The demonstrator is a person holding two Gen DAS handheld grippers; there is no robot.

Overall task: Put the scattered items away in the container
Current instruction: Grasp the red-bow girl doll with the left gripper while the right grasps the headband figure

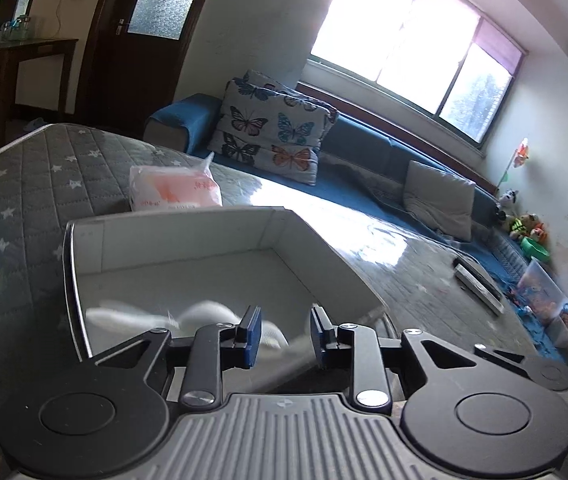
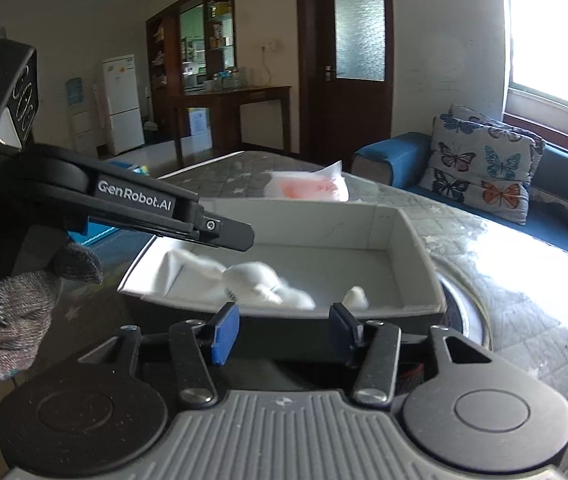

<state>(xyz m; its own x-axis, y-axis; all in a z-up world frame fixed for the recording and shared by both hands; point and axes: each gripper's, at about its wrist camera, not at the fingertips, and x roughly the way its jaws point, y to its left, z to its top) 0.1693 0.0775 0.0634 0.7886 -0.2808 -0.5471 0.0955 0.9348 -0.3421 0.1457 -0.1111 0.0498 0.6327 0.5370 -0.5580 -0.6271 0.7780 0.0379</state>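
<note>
1. My left tool (image 1: 286,336) and right tool (image 2: 284,330) both gape wide, holding nothing.
2. The white box (image 2: 400,236) sits on the grey star-quilted bed (image 1: 43,168), white items (image 2: 267,284) inside.
3. At 12 o'clock lies a pink packet (image 1: 175,188); at 2 o'clock, a blue sofa (image 1: 364,148).

"GenRobot.AI" in white on the black arm of the left tool (image 2: 239,236).

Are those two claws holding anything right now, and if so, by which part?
Nothing is held. The left claw and the right claw both stand open with empty gaps, above the white box, where white items already lie.
</note>
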